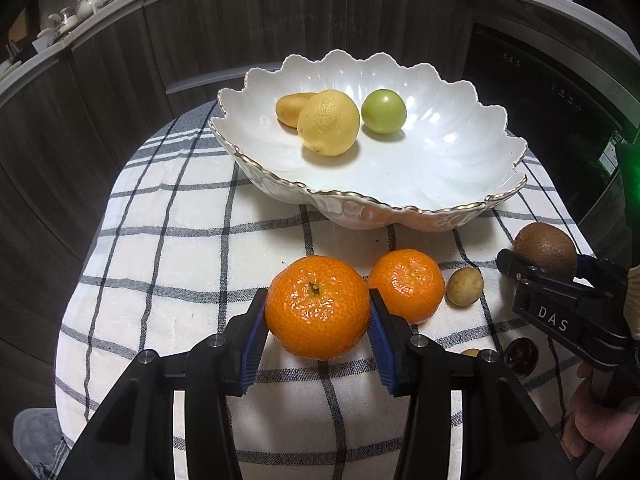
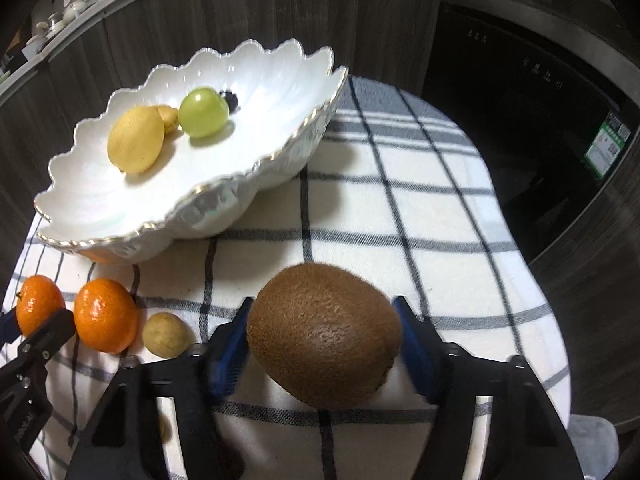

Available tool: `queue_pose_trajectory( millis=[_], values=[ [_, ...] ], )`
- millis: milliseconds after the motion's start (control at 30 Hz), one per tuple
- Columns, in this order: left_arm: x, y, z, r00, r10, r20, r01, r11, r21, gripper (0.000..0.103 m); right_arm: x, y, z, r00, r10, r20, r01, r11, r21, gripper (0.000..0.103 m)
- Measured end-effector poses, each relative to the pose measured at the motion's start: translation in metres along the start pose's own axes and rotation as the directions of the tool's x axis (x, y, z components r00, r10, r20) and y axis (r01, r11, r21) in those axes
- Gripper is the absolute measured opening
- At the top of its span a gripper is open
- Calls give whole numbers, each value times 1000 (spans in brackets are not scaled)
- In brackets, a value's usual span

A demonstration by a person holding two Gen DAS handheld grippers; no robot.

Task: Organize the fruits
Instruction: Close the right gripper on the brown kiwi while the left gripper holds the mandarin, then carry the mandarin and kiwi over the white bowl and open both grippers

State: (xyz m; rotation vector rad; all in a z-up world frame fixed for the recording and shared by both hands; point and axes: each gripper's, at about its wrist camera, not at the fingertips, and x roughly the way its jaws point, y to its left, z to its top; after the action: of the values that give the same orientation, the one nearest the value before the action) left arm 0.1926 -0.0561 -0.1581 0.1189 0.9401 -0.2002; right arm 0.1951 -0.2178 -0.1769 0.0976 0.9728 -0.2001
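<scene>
Both grabs look dicey: the left gripper [image 1: 318, 308] squeezes a glossy, round mandarin [image 1: 317, 307] on the near cloth, so it could squirt out when lifted. The right gripper [image 2: 322, 332] straddles the fuzzy brown kiwi [image 2: 323, 334], right pad not clearly touching, so it might roll before reaching the white bowl [image 1: 460, 160] behind.

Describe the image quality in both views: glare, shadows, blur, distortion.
Left wrist view: sharp; glare specks on the held tangerine, soft shadows under the lemon in the white bowl, a green glow at the right edge, fisheye-bent cabinets. Right wrist view: the right tool and kiwi look slightly smeared, sheen on the green fruit, dark rounded corners.
</scene>
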Motion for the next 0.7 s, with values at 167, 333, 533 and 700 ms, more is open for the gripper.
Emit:
queue_pose_trajectory(
  millis=[167,333,533,700],
  values=[
    [-3,1,1,1000,2,7,-2,1000,-1,46,-3,-1,-2,1000,6,3,-6,1000,3,64],
    [-12,2,3,1000,2,26,-2,1000,-2,46,-14,-2,-3,1000,16,18,-17,1000,10,64],
    [-27,3,8,999,-1,52,2,1000,-8,46,-37,-2,2,998,29,61,-30,999,12,64],
    [-41,5,19,997,-2,83,3,1000,-14,46,-57,0,11,994,38,100,-39,999,6,64]
  ],
)
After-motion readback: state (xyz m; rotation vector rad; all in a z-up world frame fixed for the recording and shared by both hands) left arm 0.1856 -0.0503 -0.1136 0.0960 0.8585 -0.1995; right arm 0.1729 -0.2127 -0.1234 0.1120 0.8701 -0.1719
